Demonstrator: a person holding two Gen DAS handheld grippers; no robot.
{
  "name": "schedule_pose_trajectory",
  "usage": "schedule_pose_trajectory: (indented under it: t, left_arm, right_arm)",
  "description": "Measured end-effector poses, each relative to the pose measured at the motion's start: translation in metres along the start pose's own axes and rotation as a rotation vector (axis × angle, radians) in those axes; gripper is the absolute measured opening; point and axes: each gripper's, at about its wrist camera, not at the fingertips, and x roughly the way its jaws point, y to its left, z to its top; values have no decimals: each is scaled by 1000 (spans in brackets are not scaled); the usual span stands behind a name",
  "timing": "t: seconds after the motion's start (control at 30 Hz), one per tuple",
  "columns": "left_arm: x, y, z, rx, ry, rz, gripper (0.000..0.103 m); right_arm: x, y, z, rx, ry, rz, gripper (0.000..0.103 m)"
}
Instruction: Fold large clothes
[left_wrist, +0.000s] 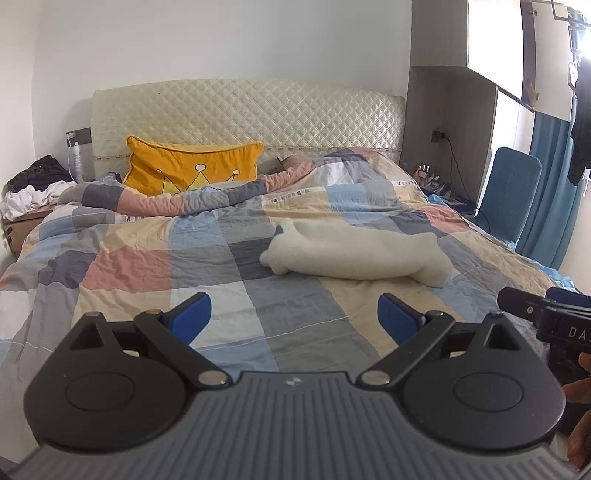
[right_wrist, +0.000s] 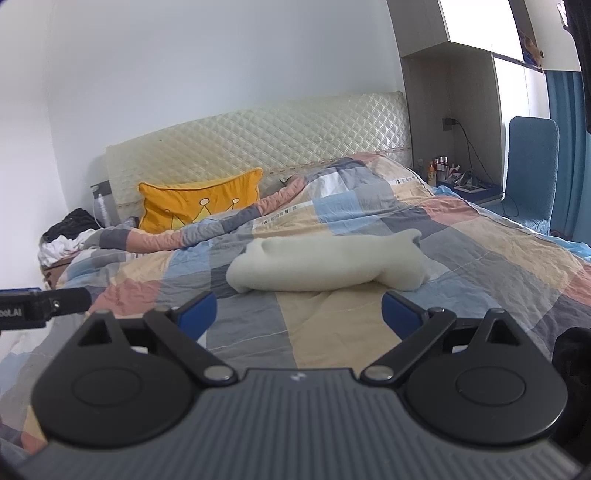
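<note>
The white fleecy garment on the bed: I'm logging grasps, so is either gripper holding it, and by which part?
Nothing is held. The white fleecy garment lies folded on the quilt, beyond both grippers. The left gripper and right gripper are open and empty.

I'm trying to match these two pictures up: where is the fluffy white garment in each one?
Left wrist view: the white garment lies folded on the checked quilt, right of centre, beyond the open jaws.
Right wrist view: the white garment lies near the centre, just past the open jaws.
Shared landmark: the yellow crown pillow, behind and left of the garment in both.
</note>
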Motion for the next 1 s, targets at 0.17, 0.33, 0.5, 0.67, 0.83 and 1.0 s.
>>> schedule_pose_trajectory:
  t: [0.17, 0.33, 0.5, 0.67, 0.83, 1.0]
  left_arm:
    - [0, 0, 0, -5, -1, -1, 99]
    - [-3, -1, -1, -4, -17, 1, 99]
    - [-8, -3, -3, -4, -26, -3, 99]
    - [-9, -4, -3, -11, -23, -9, 99]
    - [-9, -5, 0, -12, -25, -10, 99]
    - [-10, -7, 2, -13, -29, -8, 99]
  right_arm:
    - [0, 1, 0, 2, 1, 5, 97]
    - [-1, 2, 0, 0, 0, 10, 97]
    - [0, -1, 2, 5, -2, 22, 97]
    - [-1, 0, 1, 7, -5, 17, 97]
    - [-2, 1, 0, 14, -12, 13, 97]
    - [-3, 1, -1, 9, -10, 9, 97]
